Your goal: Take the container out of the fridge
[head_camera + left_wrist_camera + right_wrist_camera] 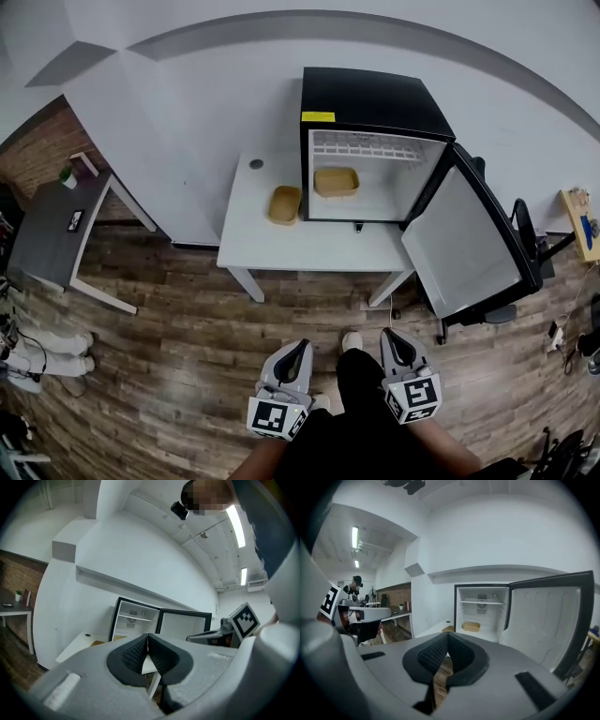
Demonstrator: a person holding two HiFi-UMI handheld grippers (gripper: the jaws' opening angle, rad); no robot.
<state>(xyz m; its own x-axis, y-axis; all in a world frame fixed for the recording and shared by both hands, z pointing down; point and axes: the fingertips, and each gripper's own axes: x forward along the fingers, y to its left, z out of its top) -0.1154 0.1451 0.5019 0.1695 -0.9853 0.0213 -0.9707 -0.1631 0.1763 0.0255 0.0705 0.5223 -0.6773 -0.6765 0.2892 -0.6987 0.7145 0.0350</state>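
A black mini fridge [375, 122] stands on a white table [309, 248] with its door [469, 246] swung open to the right. A tan container [336, 181] sits on the fridge's lower floor; the right gripper view shows it too [471, 626]. A second tan container [284, 204] rests on the table just left of the fridge. My left gripper [299, 348] and right gripper [388, 336] hang low by the person's legs, well short of the table. Both are shut with nothing between the jaws [147, 637] [447, 637].
A dark grey side table [52, 230] stands at the left by a brick wall. An office chair [520, 225] sits behind the open door. A small round mark [256, 164] shows on the white table's back left. Wooden floor lies between me and the table.
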